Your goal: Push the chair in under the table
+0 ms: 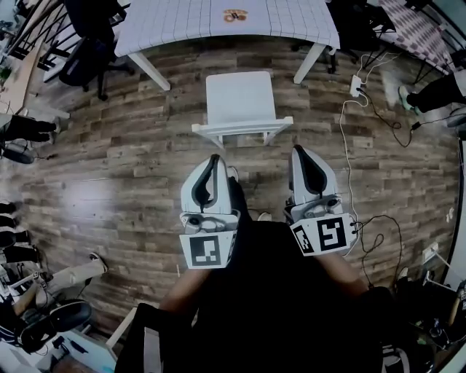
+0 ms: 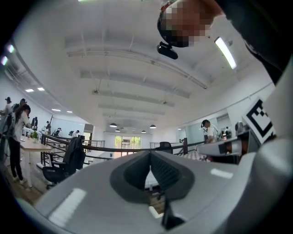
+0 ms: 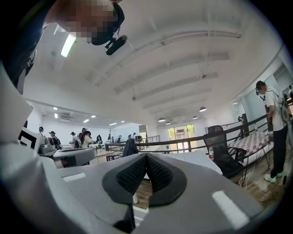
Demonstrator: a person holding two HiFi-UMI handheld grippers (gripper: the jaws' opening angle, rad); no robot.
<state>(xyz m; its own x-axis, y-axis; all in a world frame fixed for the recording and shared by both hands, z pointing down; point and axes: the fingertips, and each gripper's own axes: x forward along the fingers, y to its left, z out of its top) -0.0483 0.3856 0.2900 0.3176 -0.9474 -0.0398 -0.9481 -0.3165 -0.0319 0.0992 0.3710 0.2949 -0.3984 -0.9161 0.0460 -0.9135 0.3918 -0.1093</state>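
Chair seat (image 1: 239, 98): head view only

Bright ceiling lights, fisheye edges, sharp

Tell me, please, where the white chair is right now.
Head view, centre: the white chair stands on the wood floor, pulled out from the table.
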